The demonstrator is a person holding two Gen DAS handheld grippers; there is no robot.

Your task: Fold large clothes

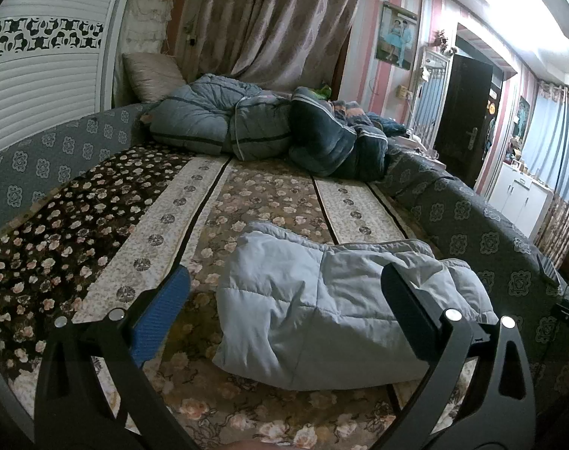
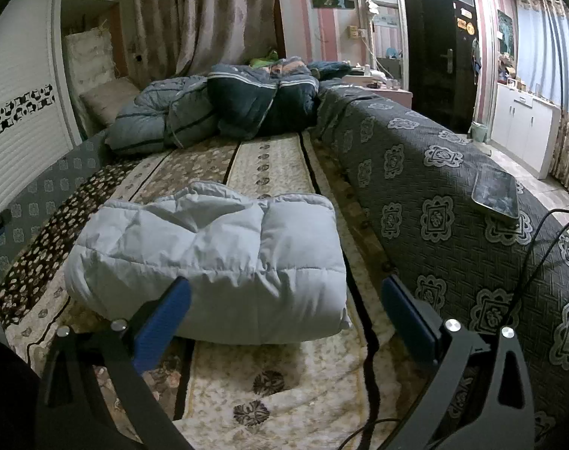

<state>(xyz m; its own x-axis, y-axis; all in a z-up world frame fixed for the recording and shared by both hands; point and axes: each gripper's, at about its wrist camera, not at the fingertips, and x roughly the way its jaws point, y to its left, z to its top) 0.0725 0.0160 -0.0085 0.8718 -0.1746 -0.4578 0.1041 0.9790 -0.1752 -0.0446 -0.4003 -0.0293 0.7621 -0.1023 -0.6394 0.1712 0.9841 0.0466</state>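
Observation:
A pale blue quilted down garment [image 1: 322, 307] lies folded into a thick bundle on the floral bedspread [image 1: 141, 225]. It also shows in the right wrist view [image 2: 216, 251], as a compact rectangle. My left gripper [image 1: 284, 292] is open and empty, its fingers on either side of the bundle's near edge, just above it. My right gripper [image 2: 284, 300] is open and empty, its left finger [image 2: 164, 315] in front of the bundle's near edge and its right finger [image 2: 408, 311] beside the sofa arm.
Crumpled blue duvets [image 1: 254, 127] are heaped at the far end of the bed. A grey patterned padded side [image 2: 434, 195] runs along the right, with a tablet [image 2: 496, 191] and a black cable [image 2: 539, 247] on it. A louvred wardrobe [image 1: 40, 75] stands on the left.

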